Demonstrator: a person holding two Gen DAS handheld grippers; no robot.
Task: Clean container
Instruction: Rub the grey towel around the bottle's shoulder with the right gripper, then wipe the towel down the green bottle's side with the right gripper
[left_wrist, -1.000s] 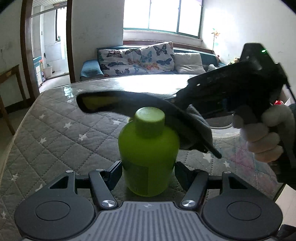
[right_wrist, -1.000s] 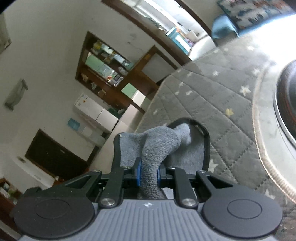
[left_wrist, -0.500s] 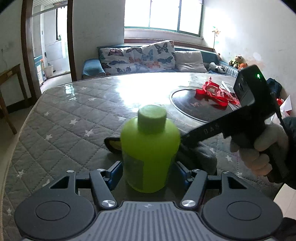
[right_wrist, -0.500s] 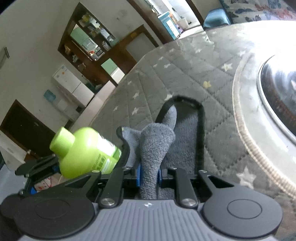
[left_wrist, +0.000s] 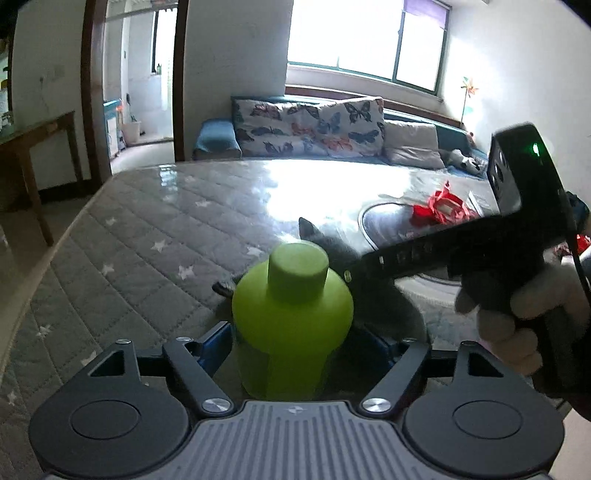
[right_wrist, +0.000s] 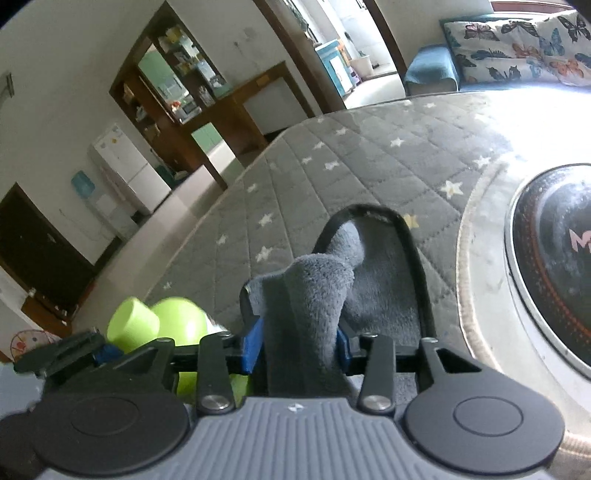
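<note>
Above the tabletop (left_wrist: 155, 221), my left gripper (left_wrist: 291, 343) pinches the green container (left_wrist: 291, 325); right gripper (right_wrist: 299, 347) pinching the grey cloth (right_wrist: 314, 291) should wipe firmly, steadily.

Both tools: matte black linkage arms w/ silver pivot screws, two round black discs, ribbed grey centre housing w/ small white logo. Left tool (left_wrist: 291, 341): blue finger pads. Right tool (right_wrist: 297, 345): same blue pads; from left cam its black body shows green LED, black cable. Hand (left_wrist: 517, 325) wears white glove.

Window (left_wrist: 364, 40) backlight glares on tabletop (left_wrist: 280, 184); fisheye edges bend
</note>
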